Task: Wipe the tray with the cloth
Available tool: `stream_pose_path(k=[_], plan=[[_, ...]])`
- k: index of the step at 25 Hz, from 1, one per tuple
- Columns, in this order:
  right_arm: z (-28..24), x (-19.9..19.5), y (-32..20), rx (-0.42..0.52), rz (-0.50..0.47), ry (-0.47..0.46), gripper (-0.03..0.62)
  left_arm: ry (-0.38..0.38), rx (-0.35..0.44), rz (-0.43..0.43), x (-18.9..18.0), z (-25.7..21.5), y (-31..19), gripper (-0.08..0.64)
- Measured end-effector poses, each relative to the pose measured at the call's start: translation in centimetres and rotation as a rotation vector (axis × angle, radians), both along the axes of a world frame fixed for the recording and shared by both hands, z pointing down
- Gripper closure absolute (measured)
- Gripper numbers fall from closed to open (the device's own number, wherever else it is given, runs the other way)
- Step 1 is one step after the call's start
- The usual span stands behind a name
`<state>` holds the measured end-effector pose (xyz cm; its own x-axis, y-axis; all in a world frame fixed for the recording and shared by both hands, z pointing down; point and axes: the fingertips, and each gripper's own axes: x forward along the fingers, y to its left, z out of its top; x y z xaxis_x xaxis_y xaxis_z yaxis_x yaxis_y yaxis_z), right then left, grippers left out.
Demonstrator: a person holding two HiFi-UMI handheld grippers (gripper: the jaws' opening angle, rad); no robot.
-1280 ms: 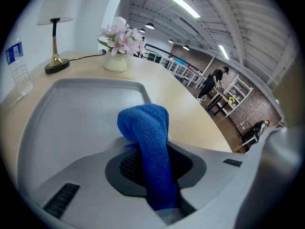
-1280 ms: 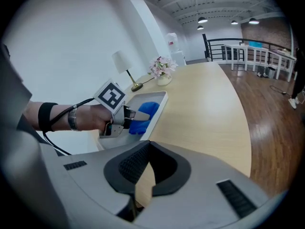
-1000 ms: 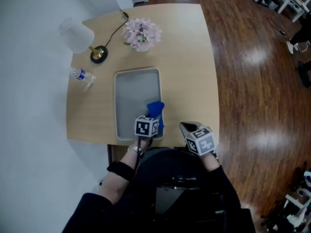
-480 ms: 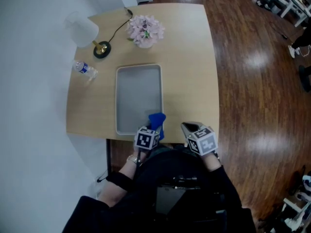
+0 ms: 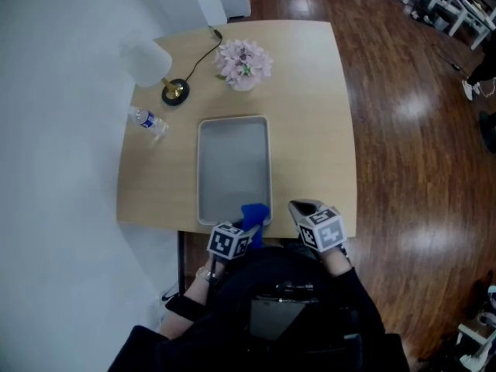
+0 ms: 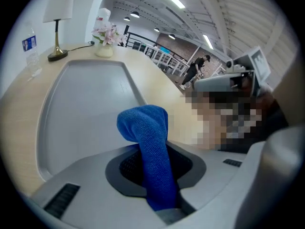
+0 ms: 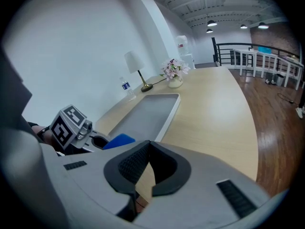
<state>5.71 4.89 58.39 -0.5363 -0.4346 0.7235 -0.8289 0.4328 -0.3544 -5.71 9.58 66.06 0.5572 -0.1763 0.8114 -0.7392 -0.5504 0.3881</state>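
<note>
The dark wood floor (image 5: 418, 130) surrounds a pale wooden table (image 5: 310, 130), and only the head view takes in both whole. On the table a grey rectangular tray (image 5: 232, 161) lies lengthwise away from the person, its surface bare.

The right claw (image 5: 304, 208) hovers over the near table edge, just right of the tray. From above its jaws cannot be read. Its own gripper view shows them clenched, tips meeting, nothing between them and a sliver of table showing behind.

The left claw (image 5: 246, 225) sits at the tray's near right corner. The head view shows only a blue scrap there. The left gripper view shows the blue cloth (image 6: 152, 147) pinched between the pads, its free end standing up in a rounded fold over the tray's near end. No view settles whether the cloth touches the tray.

Beyond the tray's far end stand a white-shaded lamp (image 5: 147, 62) on a brass base and a small pot of pink flowers (image 5: 245, 62). A clear water bottle (image 5: 149, 121) lies on its side at the table's left edge.

Only the left gripper view catches a distant person (image 6: 198, 68) standing far across the room.
</note>
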Motion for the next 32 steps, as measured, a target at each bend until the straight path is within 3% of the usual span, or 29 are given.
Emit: stream_pose_path(k=[6,9,17,23,28,32], plan=[[-1.2,-2.4,-1.8,0.026,-0.009,-0.01,0.588,0.135,0.132,-0.178,-5.5,-9.5,-2.6,0.453],[-1.5,-3.7,-2.8,0.04,-0.017,-0.012,0.588,0.135,0.171,-0.241,-8.3,-10.9,-3.5,0.453],[-1.6,-6.4,-4.5,0.036,-0.04,0.013,0.588,0.104,0.177,-0.283,-12.5,-9.4,-5.6,0.453],[-1.4,-8.1,-5.2,0.008,-0.031,0.046,0.588,-0.015,0.175,-0.336,-20.8,-5.7,-10.5,0.453],[-1.1,-9.9,-5.8,-0.014,0.002,0.072,0.588,-0.106,0.123,-0.285,-26.0,-1.1,-13.8,0.453],[-0.7,-11.4,-5.9,-0.037,0.034,0.095,0.588,-0.109,0.08,-0.259,-27.9,1.5,-15.3,0.453]])
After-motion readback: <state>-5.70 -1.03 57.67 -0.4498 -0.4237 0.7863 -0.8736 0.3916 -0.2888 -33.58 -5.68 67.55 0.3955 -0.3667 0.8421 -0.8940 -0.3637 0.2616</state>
